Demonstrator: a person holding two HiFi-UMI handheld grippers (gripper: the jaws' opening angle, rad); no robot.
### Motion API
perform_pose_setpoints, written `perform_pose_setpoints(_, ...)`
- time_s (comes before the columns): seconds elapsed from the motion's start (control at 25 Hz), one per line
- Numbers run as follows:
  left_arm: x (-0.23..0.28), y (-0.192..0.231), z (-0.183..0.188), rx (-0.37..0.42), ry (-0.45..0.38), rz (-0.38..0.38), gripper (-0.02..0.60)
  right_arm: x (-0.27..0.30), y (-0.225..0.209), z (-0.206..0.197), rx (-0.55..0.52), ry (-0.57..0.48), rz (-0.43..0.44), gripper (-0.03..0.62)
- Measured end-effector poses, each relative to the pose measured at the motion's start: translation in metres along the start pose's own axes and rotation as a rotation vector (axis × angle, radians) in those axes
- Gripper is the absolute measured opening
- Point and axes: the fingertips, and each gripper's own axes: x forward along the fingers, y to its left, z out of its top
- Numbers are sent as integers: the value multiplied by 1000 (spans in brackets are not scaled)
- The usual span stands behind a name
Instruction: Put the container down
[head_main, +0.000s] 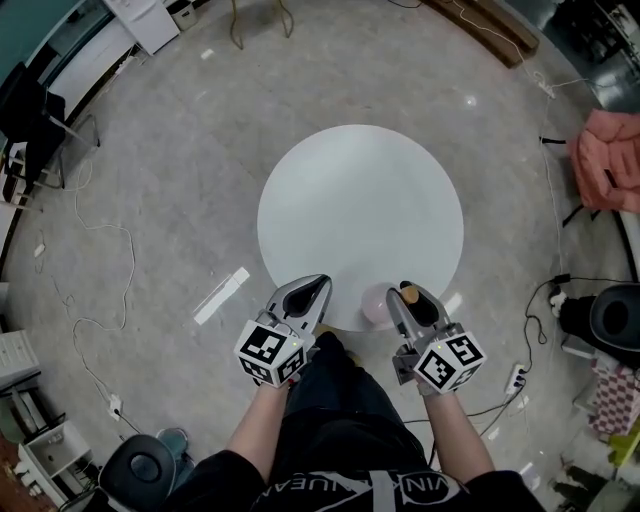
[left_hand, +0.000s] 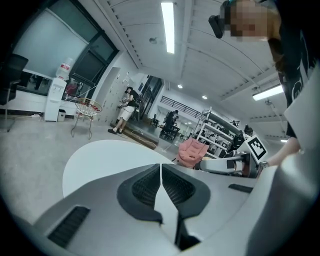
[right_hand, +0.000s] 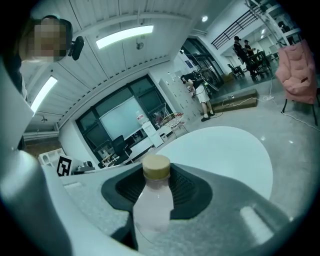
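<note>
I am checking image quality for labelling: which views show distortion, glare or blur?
Head view: fisheye bends the floor around the white table, with small glare spots on the floor. Left gripper view: dark round vignette; the ceiling light is blown out. Right gripper view: the same vignette; the bottle looks soft, very close to the lens.
</note>
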Motion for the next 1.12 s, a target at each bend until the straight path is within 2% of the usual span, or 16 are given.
perform_pose_setpoints(0.2,11,12,-9,-5,41,-34,15,21,-2,5,-28,8,-19,137)
perform_pose_setpoints(0.6,34,25,-11,90,74,-28,15,61,-7,11,-150,45,13,137)
perform_pose_setpoints(1.12,54,36,-15,99,66,11,15,105,-17,19,-396,93,48,137)
